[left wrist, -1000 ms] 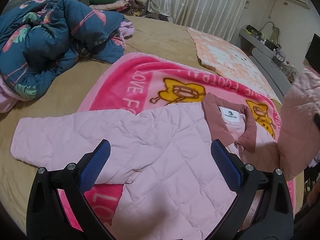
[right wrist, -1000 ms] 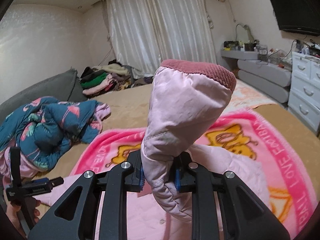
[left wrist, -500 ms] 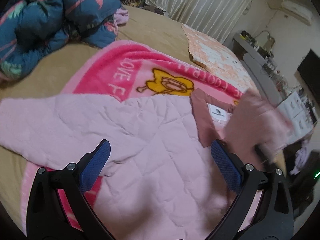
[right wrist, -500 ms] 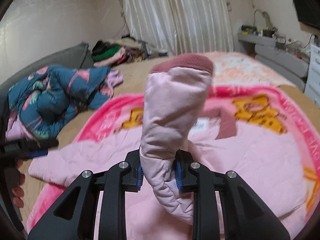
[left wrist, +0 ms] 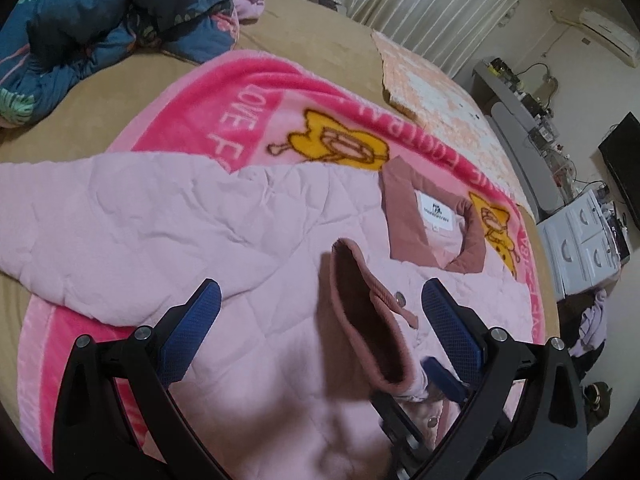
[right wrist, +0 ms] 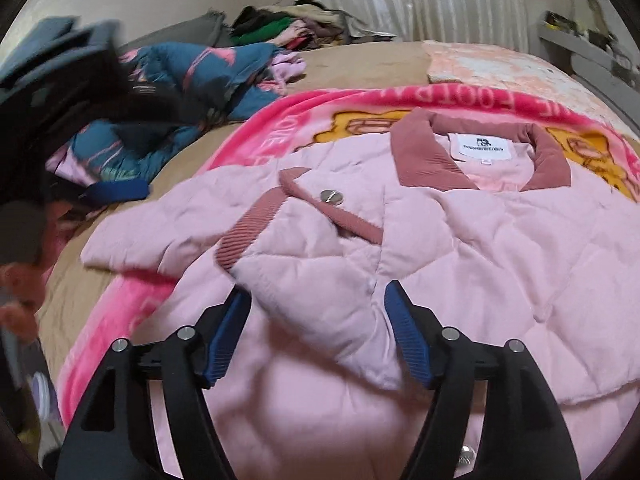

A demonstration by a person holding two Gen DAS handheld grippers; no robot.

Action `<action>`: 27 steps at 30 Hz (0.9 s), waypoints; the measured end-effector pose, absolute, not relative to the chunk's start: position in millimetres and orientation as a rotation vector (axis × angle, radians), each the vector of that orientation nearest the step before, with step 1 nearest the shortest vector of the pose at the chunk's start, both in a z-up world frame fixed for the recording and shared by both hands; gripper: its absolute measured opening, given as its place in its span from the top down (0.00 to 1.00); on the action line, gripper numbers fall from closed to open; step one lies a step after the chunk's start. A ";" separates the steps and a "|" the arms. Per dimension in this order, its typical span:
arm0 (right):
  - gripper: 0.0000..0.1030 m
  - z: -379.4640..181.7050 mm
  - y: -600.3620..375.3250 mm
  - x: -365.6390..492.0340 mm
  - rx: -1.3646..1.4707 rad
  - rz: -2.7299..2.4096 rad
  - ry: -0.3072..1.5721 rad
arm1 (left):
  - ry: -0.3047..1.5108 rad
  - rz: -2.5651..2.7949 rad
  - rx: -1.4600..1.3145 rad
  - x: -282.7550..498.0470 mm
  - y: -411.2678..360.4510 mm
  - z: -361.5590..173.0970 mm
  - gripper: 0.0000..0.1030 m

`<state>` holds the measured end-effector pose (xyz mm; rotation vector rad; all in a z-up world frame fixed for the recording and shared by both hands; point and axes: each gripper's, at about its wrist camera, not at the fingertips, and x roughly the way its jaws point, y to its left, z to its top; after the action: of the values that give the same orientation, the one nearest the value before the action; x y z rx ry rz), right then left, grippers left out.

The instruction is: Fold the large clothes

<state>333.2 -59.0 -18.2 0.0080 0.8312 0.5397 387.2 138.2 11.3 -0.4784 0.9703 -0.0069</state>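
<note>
Jacket: pink quilted jacket point(right wrist: 500, 248) lies flat on a pink blanket point(left wrist: 256, 92) over the bed point(left wrist: 312, 40), collar point(right wrist: 424, 156) toward the curtains.
Sleeve: 1 sleeve point(right wrist: 316, 256) is folded across the chest, its cuff point(right wrist: 256, 224) beside a snap.
Right gripper point(right wrist: 318, 338): jaws spread around the sleeve, not pinching it.
Left gripper point(left wrist: 320, 328): jaws wide apart above the jacket, holding nothing.
Surroundings: blue floral quilt point(left wrist: 100, 12) bunched at the bed's far-left side.

Jacket point(right wrist: 500, 248) quilted matt cloth; cuff point(right wrist: 248, 232) ribbed; blanket point(left wrist: 256, 92) fleecy.
</note>
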 end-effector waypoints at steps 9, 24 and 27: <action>0.17 17.2 -158.8 316.5 -0.046 0.379 0.746 | 1.090 -0.048 -0.515 391.8 112.0 -31.1 0.09; 0.18 12.2 -307.0 324.1 0.061 0.084 0.743 | 1.108 -0.062 -0.346 393.2 54.3 -56.6 0.74; 0.18 12.2 -319.9 321.5 0.063 0.056 0.752 | 1.066 -0.073 -0.322 395.5 59.4 -44.0 0.95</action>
<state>321.5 -319.9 12.2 0.0634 0.7521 0.0563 395.5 59.4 -44.0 -0.3221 1.0661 -0.0729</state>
